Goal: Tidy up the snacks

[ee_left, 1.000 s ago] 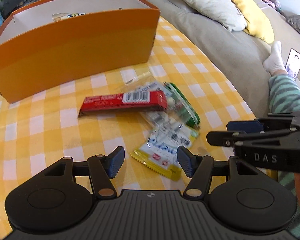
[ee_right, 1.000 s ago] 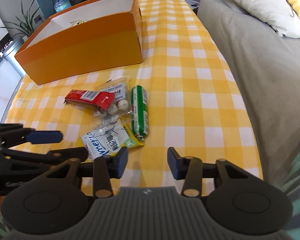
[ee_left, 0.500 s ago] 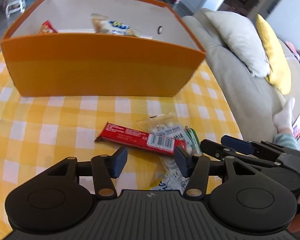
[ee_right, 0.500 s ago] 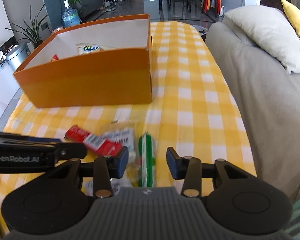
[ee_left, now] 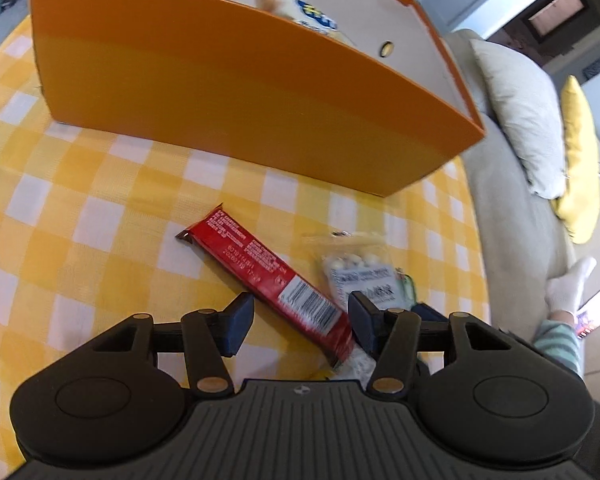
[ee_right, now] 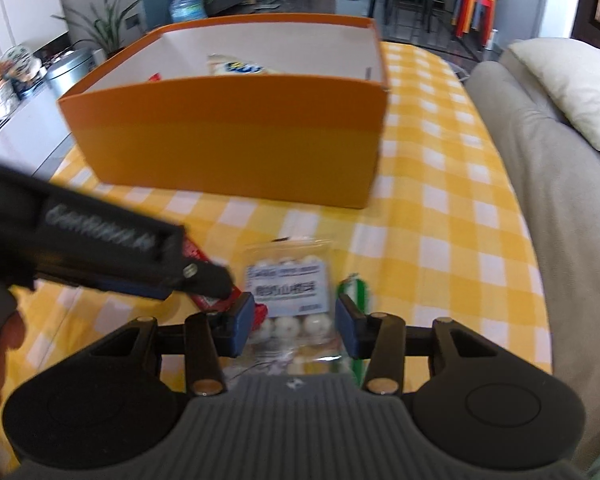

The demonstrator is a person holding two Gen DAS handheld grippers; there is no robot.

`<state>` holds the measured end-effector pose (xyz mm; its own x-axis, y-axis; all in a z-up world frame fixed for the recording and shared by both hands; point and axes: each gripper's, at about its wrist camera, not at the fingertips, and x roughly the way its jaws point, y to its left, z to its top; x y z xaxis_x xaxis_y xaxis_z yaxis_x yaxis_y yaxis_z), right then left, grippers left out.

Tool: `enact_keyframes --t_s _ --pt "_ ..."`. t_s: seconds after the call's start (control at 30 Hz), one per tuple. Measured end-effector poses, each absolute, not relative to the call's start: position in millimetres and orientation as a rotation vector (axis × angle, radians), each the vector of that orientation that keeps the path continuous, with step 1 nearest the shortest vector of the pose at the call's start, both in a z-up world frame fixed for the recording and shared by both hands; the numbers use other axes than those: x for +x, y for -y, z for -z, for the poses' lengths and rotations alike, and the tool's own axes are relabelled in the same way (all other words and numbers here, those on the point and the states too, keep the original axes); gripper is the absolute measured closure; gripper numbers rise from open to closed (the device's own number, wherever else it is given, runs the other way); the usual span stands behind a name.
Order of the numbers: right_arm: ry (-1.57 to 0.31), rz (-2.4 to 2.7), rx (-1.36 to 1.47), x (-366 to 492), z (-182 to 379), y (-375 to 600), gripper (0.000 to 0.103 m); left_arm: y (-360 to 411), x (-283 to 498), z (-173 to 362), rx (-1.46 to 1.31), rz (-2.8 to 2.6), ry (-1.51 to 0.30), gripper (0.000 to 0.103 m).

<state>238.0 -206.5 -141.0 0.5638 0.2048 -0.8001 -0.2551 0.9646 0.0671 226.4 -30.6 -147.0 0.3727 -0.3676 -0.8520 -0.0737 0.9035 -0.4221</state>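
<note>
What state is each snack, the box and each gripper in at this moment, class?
orange box: open-topped, snacks inside.
red bar: flat on the cloth, sealed.
clear bag of white balls: flat on the cloth, sealed.
left gripper: open over the red bar.
right gripper: open over the clear bag.

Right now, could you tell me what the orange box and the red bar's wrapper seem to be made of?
Orange box: likely matte cardboard, judging by its thin flat walls and plain white inside. Red bar wrapper: seemingly printed plastic or foil film, slightly glossy, with a crimped end and a barcode.
</note>
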Motion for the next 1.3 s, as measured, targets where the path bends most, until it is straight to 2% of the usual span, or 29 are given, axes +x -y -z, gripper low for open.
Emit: enact_keyframes --t_s 0.23,0.3,0.4,0.5,0.6,0.63,0.9,1.0,1.17,1.3 --pt "-0.926 -0.298 -0.110 235 144 194 0.057 35 241 150 -0.365 0.063 -1.215 0.040" --pt "-0.918 -0.286 -0.115 236 144 194 0.050 38 244 152 -0.342 0.044 -1.221 0.040" --pt "-0.925 -0.270 -0.120 240 145 197 0.048 44 246 154 -0.291 0.031 -1.230 0.042" --pt "-0.929 -0.266 -0.116 242 147 197 0.048 45 245 153 -0.251 0.042 -1.220 0.047" --pt "-0.930 -0.269 -0.121 243 147 194 0.047 43 242 149 -0.205 0.062 -1.226 0.066" --pt "-0.932 -0.273 -0.124 241 147 193 0.047 42 241 148 -0.190 0.072 -1.230 0.069" --pt "-0.932 -0.286 -0.124 246 149 190 0.046 30 232 141 -0.059 0.117 -1.243 0.070" --pt "-0.932 -0.288 -0.128 251 151 188 0.045 27 230 145 -0.094 0.130 -1.249 0.063" --pt "-0.931 -0.293 -0.165 254 156 183 0.039 30 225 147 -0.056 0.105 -1.218 0.061" --pt "-0.932 -0.303 -0.174 255 161 182 0.039 31 225 148 -0.058 0.087 -1.211 0.060"
